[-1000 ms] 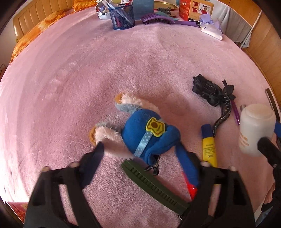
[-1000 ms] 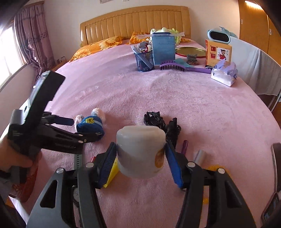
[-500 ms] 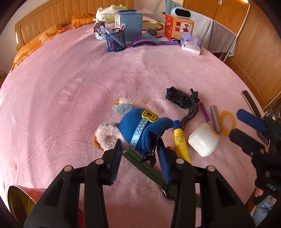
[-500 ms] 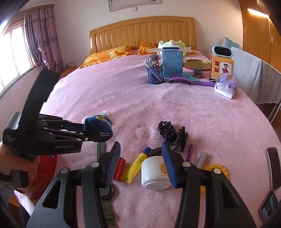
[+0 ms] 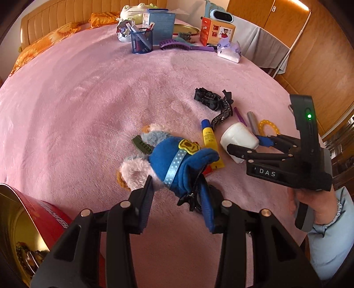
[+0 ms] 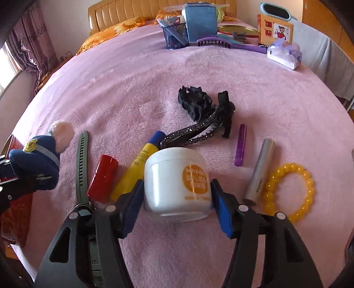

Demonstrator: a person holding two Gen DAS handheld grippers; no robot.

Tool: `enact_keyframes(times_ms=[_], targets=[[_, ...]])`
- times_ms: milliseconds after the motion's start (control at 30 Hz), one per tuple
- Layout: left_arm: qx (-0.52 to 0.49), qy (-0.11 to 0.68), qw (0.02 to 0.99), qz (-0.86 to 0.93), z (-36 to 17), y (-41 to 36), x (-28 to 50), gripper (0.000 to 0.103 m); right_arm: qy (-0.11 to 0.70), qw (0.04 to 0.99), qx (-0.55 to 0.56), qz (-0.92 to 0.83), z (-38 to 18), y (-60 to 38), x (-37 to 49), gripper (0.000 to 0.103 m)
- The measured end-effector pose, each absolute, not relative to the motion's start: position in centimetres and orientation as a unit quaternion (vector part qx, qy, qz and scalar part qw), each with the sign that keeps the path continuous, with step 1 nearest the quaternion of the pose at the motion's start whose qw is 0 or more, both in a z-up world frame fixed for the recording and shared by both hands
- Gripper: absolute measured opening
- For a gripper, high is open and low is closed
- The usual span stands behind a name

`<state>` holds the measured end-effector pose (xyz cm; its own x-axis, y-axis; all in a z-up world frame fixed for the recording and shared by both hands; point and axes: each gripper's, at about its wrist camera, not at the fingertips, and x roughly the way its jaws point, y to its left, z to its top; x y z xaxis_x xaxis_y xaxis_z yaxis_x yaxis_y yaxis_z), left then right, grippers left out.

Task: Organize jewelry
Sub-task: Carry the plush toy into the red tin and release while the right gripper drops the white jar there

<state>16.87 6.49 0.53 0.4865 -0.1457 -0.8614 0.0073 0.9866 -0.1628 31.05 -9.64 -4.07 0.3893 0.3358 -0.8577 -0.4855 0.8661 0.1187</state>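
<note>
My left gripper (image 5: 177, 195) is closed on the blue plush keychain (image 5: 170, 161); its fingers (image 5: 145, 199) pinch the toy's blue body and clasp, and the toy hangs clear above the pink bedspread (image 5: 88, 110). Down at my left, the red tin (image 5: 44, 219) stands open at the foot edge of the bed, with beads lying inside.

My right gripper (image 6: 176, 197) straddles the white cream jar (image 6: 177, 183), which lies on its side on the bedspread. The fingers (image 6: 222, 212) are opening, the jar between them, the blue pads just beside its walls; I cannot tell whether they still touch.

Around the jar the room is tight. The yellow tube (image 6: 141, 164) touches its left side, then come the red cylinder (image 6: 102, 178) and the olive watch strap (image 6: 80, 168). Behind it lies the glittery black headband (image 6: 194, 133), running up to the black hair clip (image 6: 194, 102). To the right, apart from each other, lie the purple stick (image 6: 240, 145), the silver tube (image 6: 260, 168) and the yellow bead bracelet (image 6: 288, 190), the bracelet near the bed's right edge.

Beyond the clip the bedspread lies open as far as the mesh pen cup (image 6: 176, 36), the purple hairbrush (image 6: 221, 42) and the tissue pack (image 6: 284, 54) near the headboard (image 6: 124, 13).
</note>
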Motion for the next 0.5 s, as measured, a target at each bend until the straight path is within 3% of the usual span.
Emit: enact_keyframes(times_ms=[267, 500], targets=[[-0.084, 0.468, 0.879, -0.038, 3.4, 8.2, 14.1, 0.04, 0.43, 0.856, -0.061, 0.281, 2.4, -9.4, 26.4, 0.061], [-0.083, 0.427, 0.9, 0.024, 6.7, 15.4, 7.5, 0.04, 0.366, 0.847, -0.088, 0.376, 8.8, -3.1, 19.9, 0.061]])
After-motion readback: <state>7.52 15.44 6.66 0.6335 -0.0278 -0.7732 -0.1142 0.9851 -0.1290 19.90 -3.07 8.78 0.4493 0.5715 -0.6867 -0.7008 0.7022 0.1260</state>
